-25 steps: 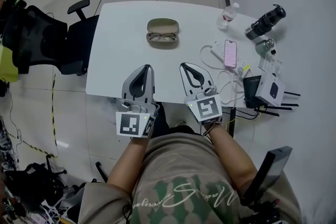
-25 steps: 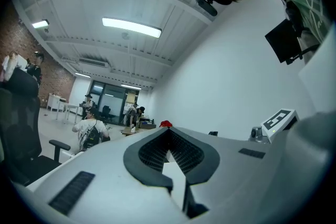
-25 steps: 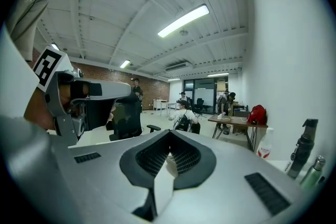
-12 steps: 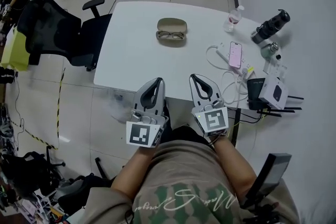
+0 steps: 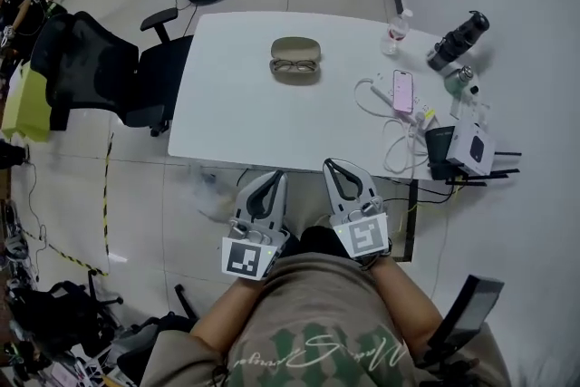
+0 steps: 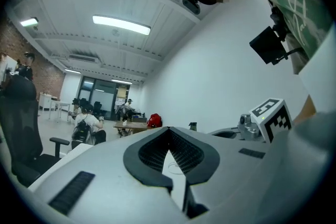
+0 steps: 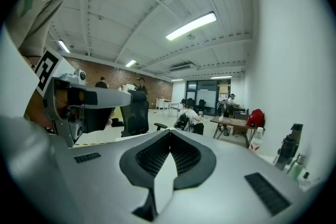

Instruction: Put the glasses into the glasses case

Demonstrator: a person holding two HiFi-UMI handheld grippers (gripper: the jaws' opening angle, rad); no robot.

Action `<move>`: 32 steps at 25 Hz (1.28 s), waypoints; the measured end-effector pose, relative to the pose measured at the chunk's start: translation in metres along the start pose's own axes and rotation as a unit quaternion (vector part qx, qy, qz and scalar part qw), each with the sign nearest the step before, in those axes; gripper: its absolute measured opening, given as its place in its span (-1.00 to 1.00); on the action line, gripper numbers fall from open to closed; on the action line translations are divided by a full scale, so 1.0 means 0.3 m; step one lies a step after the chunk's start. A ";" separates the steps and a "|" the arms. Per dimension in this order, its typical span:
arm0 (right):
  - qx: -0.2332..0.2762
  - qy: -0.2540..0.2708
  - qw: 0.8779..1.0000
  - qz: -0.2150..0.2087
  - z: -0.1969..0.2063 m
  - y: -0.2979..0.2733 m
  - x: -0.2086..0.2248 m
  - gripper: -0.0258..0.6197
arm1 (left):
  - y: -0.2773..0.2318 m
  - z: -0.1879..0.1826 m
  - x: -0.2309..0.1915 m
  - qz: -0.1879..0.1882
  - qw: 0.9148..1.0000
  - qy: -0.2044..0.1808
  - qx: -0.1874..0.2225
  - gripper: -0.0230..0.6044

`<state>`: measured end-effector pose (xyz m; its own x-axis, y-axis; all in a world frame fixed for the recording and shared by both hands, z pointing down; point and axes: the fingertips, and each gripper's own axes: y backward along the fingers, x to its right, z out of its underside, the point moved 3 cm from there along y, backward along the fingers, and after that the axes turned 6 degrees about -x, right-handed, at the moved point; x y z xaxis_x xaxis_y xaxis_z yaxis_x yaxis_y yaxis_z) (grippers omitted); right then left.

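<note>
A tan glasses case point(image 5: 295, 47) lies at the far middle of the white table point(image 5: 236, 113). Dark-framed glasses point(image 5: 294, 66) rest against its near side, outside it. Both grippers hang side by side below the table's near edge, well short of the glasses. My left gripper point(image 5: 274, 177) is shut with nothing in it, and so is my right gripper point(image 5: 333, 165). In the left gripper view the left gripper point(image 6: 169, 129) has its jaws meeting at the tip. The right gripper point(image 7: 169, 132) in the right gripper view looks the same. Neither gripper view shows the case or the glasses.
On the table's right side lie a pink phone point(image 5: 401, 91), a white power strip with cables point(image 5: 391, 118), a water bottle point(image 5: 394, 28), a black cylinder point(image 5: 459, 39) and a white router point(image 5: 471, 149). A black office chair point(image 5: 100, 72) stands left of the table.
The person has stepped back from the table. Both grippers, shut throughout, have drawn from over the table's near edge to the floor side of it.
</note>
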<state>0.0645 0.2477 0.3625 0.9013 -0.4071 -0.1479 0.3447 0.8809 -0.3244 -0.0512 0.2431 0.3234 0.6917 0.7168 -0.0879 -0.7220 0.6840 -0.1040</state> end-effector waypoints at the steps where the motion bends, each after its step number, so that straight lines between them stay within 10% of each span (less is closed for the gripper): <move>1: -0.002 -0.002 1.000 0.008 -0.002 0.004 -0.008 -0.89 | 0.005 0.020 -0.002 0.014 1.000 -0.003 -0.007 -0.90; 12: 0.036 -0.015 0.997 0.065 -0.185 0.068 -0.145 -0.88 | 0.129 -0.051 -0.036 0.066 0.996 -0.056 0.009 -0.90; 19: 0.036 -0.023 0.994 0.097 -0.174 0.120 -0.201 -0.88 | 0.190 -0.011 -0.047 0.082 0.997 0.009 0.011 -0.90; 32: 0.070 -0.036 0.996 0.040 -0.235 0.243 -0.285 -0.88 | 0.324 -0.139 0.080 0.033 0.998 0.025 0.041 -0.90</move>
<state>-0.0059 0.3297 0.2856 0.9419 -0.3208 -0.0996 0.3000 0.9368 -0.1797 -0.1042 0.3210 0.2699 0.6409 0.7545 -0.1416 -0.7635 0.6456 -0.0154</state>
